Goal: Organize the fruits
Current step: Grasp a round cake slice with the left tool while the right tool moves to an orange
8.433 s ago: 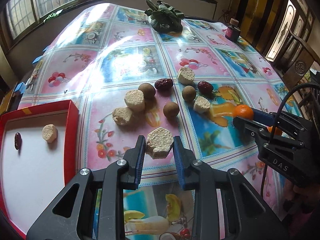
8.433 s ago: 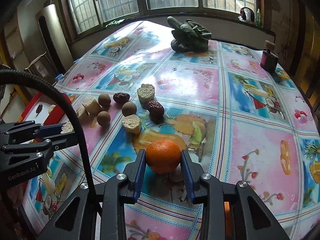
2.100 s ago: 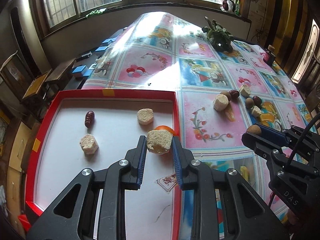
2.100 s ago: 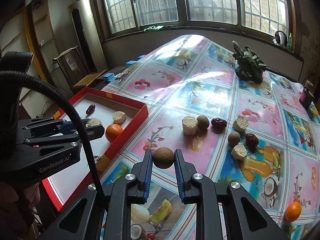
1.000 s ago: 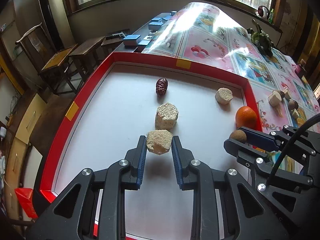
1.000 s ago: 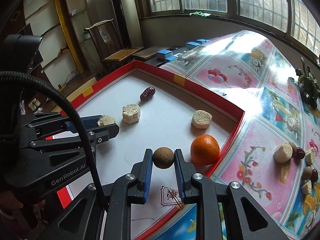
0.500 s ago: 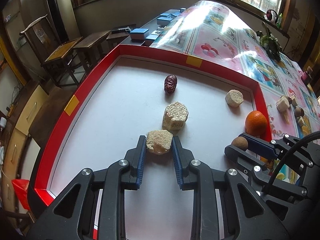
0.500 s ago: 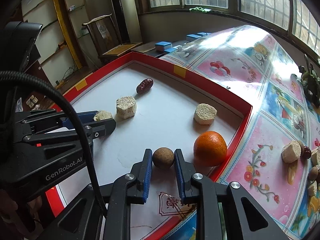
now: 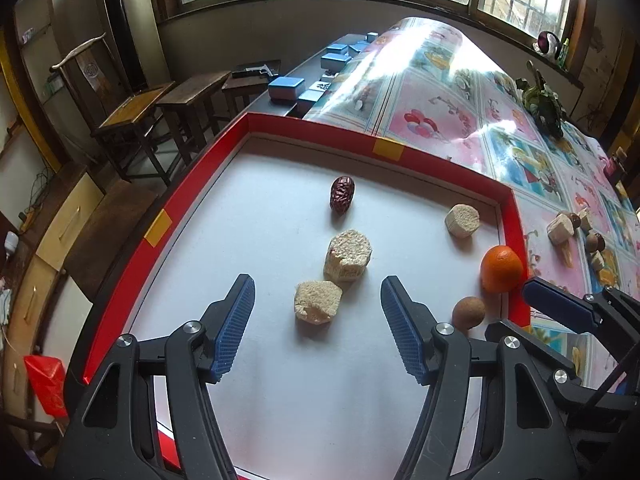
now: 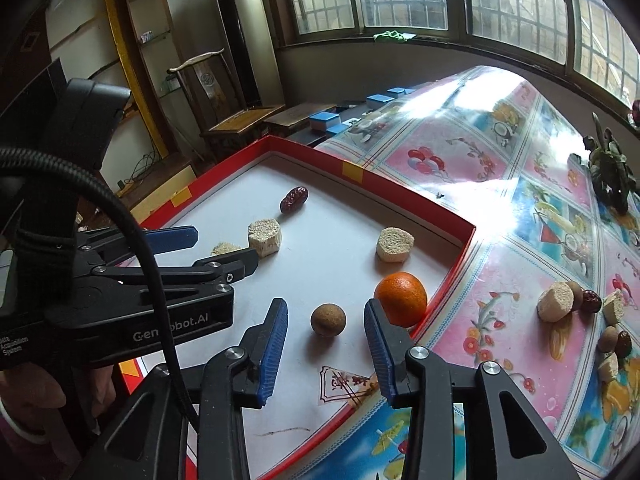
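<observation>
A red-rimmed white tray holds a dark red date, three beige chunks, an orange and a brown round fruit. My left gripper is open, with the nearest beige chunk lying free on the tray between its fingers. My right gripper is open around the brown fruit, which rests on the tray.
More beige chunks, dates and brown fruits lie on the patterned tablecloth to the right of the tray. A green plant stands far back. Wooden stools and blue boxes stand beyond the tray's far edge.
Both grippers have opened. The left let go of the beige chunk and the right let go of the brown fruit; both now rest on the tray.
</observation>
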Available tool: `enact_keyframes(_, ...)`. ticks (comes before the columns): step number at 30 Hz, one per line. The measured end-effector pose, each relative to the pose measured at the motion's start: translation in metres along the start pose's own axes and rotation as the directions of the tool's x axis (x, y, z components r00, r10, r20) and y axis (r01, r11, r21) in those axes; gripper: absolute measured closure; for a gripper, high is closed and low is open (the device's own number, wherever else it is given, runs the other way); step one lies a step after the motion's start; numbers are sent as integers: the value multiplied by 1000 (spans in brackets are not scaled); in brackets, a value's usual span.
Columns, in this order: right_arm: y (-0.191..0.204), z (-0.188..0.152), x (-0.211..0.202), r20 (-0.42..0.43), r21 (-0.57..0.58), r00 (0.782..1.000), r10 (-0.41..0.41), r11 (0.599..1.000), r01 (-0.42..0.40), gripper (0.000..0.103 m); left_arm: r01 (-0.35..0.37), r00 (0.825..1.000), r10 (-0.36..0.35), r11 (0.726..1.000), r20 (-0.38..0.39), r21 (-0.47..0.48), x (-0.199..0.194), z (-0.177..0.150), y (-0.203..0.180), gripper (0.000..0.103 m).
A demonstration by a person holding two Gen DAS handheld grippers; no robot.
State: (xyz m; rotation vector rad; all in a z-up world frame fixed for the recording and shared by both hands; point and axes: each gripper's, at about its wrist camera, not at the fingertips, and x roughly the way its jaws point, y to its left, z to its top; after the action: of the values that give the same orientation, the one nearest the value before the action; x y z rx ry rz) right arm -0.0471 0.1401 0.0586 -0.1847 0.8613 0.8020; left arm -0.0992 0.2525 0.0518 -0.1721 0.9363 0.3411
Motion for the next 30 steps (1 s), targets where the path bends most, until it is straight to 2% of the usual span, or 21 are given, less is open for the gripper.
enact_keyframes(3, -7, -2, -17, 32, 14, 999, -13, 1000, 12, 63, 16, 1000, -16, 1000, 18, 9, -8, 2, -9, 37)
enact_keyframes(5, -14, -5, -29, 56, 28, 998, -15, 1000, 14, 54, 29, 999, -30, 999, 28, 29, -13, 3, -20, 37)
enact_keyframes(11, -45, -22, -60, 70, 99, 997, -38, 995, 31, 54, 82, 995, -86, 993, 43, 86, -24, 3, -57, 37)
enact_keyframes(19, -80, -56, -103, 74, 122, 980, -183, 977, 173, 54, 149, 987, -157, 973, 33, 176, -31, -1, -112, 37)
enact_keyframes(24, -106, -84, -137, 68, 154, 961, -269, 954, 256, 54, 212, 977, -214, 951, -12, 224, -30, -7, -151, 37)
enact_keyframes(27, -127, -105, -158, 77, 198, 946, -314, 935, 294, 46, 228, 973, -229, 940, -25, 253, -29, -10, -172, 37)
enact_keyframes(30, -145, -122, -173, 75, 238, 932, -355, 914, 329, 45, 252, 967, -247, 928, -53, 275, -25, -13, -191, 37)
